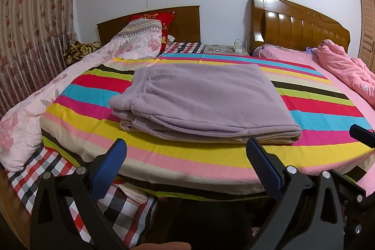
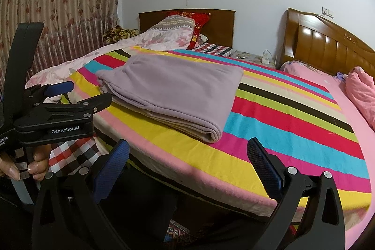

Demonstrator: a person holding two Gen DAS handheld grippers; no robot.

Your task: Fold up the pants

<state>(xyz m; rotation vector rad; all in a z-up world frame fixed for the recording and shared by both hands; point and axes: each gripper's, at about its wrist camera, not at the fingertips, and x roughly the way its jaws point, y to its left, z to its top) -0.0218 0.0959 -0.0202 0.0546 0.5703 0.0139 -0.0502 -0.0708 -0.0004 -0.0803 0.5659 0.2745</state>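
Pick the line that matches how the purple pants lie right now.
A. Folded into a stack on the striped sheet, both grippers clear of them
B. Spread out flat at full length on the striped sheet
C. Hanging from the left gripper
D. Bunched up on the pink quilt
A: the pants lie folded in layers on the striped sheet, and the left gripper and right gripper are open and hold nothing.

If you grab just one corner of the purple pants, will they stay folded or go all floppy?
Probably floppy: the purple pants look like soft fleece, stacked in loose layers. Lifted by a corner, the fold would likely fall open. They probably won't slide much on the striped sheet.
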